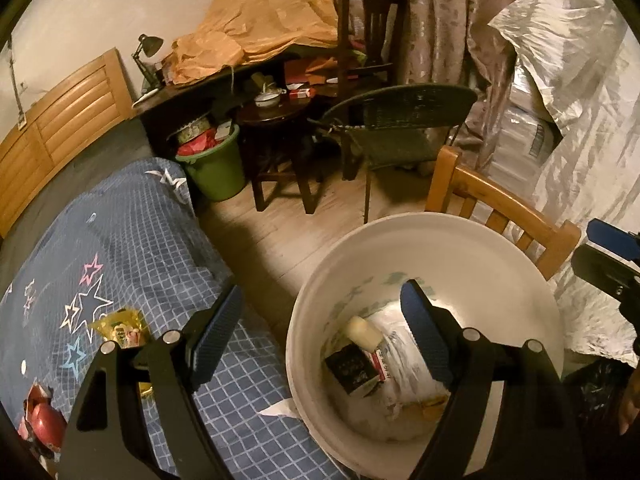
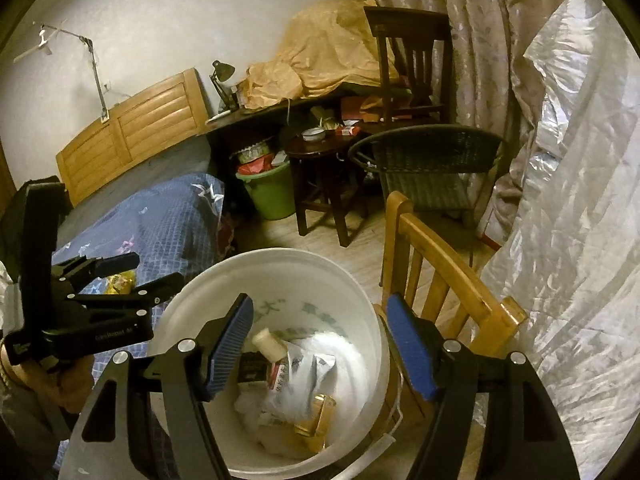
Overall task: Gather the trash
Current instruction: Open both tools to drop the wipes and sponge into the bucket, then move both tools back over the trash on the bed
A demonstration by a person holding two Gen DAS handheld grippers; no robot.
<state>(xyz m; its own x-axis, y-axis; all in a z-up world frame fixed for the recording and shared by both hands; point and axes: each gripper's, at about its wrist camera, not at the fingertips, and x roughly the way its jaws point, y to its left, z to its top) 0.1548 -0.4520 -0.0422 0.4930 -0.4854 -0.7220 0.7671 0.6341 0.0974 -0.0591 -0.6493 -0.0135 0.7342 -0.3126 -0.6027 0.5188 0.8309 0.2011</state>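
A white bucket (image 1: 500,264) stands on the floor beside the bed and holds trash: a white plastic bag (image 1: 400,364), a small cream bottle (image 1: 362,332) and a dark carton (image 1: 350,370). My left gripper (image 1: 320,332) is open and empty, one finger over the bed and one over the bucket. My right gripper (image 2: 320,348) is open and empty above the bucket (image 2: 352,280). A yellow wrapper (image 1: 120,328) and a red wrapper (image 1: 42,420) lie on the blue checked bedspread (image 1: 132,240). The left gripper also shows in the right wrist view (image 2: 116,276).
A light wooden chair (image 1: 500,208) stands right of the bucket. Behind are a dark stool (image 1: 276,128), a wicker chair (image 1: 400,120), a full green bin (image 1: 216,168), a cluttered desk (image 1: 192,92) and silver plastic sheeting (image 1: 580,120) on the right.
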